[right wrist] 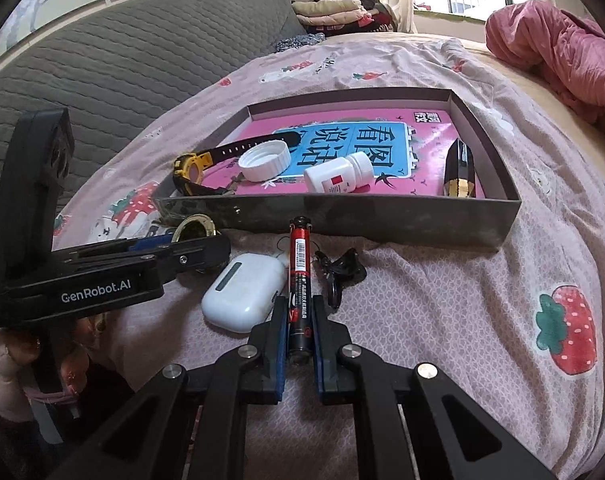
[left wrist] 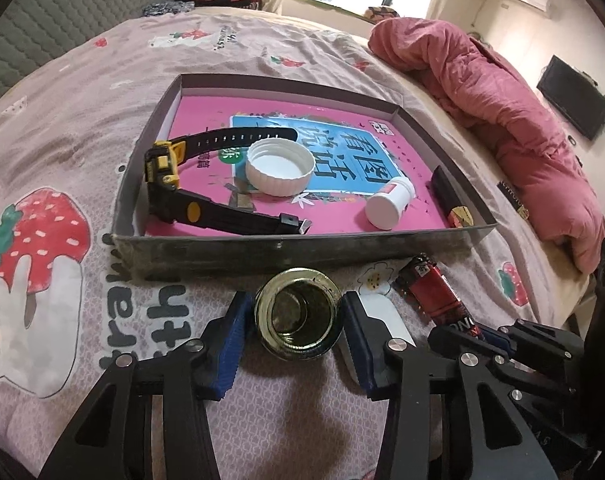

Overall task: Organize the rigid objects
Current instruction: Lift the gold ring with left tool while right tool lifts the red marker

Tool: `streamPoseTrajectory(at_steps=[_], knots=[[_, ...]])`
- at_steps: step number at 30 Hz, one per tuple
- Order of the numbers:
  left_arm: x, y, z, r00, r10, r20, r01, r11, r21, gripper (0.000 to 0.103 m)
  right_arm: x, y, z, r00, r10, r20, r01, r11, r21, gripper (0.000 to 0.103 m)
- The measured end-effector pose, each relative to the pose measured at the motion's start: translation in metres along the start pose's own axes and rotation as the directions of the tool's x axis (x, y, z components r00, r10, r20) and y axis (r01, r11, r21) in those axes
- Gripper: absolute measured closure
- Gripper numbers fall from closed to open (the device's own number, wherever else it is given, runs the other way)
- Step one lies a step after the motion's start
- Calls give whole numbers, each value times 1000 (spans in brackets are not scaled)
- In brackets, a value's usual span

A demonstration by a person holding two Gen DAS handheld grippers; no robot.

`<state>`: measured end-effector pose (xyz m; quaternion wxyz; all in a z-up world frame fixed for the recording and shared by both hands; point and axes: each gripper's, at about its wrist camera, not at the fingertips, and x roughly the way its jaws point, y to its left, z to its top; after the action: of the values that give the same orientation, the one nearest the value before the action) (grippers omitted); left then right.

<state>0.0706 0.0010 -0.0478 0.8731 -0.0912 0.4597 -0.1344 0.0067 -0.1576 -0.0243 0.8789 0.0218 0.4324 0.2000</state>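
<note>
A bedroom: a bed [left wrist: 82,128] under a pink strawberry-print sheet, a rumpled pink quilt [left wrist: 502,120] to one side and a window behind. On the sheet sits a shallow grey box [left wrist: 294,250], holding a pink book, a yellow-and-black watch [left wrist: 162,168], a white cap [left wrist: 280,166], a white pill bottle [left wrist: 388,200] and a dark faceted tube.

In the left wrist view, a small glass jar [left wrist: 298,316] with a brass-coloured rim lies just outside the box's near wall, mouth towards the camera. The left gripper [left wrist: 296,332] has its jaws half spread, one on each side of the jar's body; they look close to the glass, but I cannot tell whether they press on it. The jar is probably stiff, smooth, fairly heavy for its size and breakable, so I would take it across the body below the rim.

In the right wrist view, the right gripper [right wrist: 298,336] has its jaws pinched tight on the lower barrel of a red-and-black marker [right wrist: 299,276], which points towards the box. It looks light and rigid. A white earbud case [right wrist: 244,294] lies just beside it, and a black clip on the other side.
</note>
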Motion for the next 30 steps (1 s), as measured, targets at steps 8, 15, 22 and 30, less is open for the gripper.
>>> streamPoseTrajectory(at_steps=[8, 15, 22, 30], knots=[[-14, 9, -3, 999, 25, 20, -25, 999, -29, 55, -10, 0, 2, 1000, 7, 26, -8, 1000, 13, 92], [-31, 11, -4, 998, 32, 57, -30, 999, -43, 55, -21, 1, 3, 999, 11, 52, -11, 1000, 3, 92], [-48, 7, -3, 994, 50, 93, -48, 998, -33, 55, -32, 4, 8, 995, -3, 98, 5, 1000, -18, 92], [-65, -2, 0, 990, 74, 117, -72, 997, -28, 55, -41, -3, 13, 989, 32, 145, -35, 999, 17, 92]])
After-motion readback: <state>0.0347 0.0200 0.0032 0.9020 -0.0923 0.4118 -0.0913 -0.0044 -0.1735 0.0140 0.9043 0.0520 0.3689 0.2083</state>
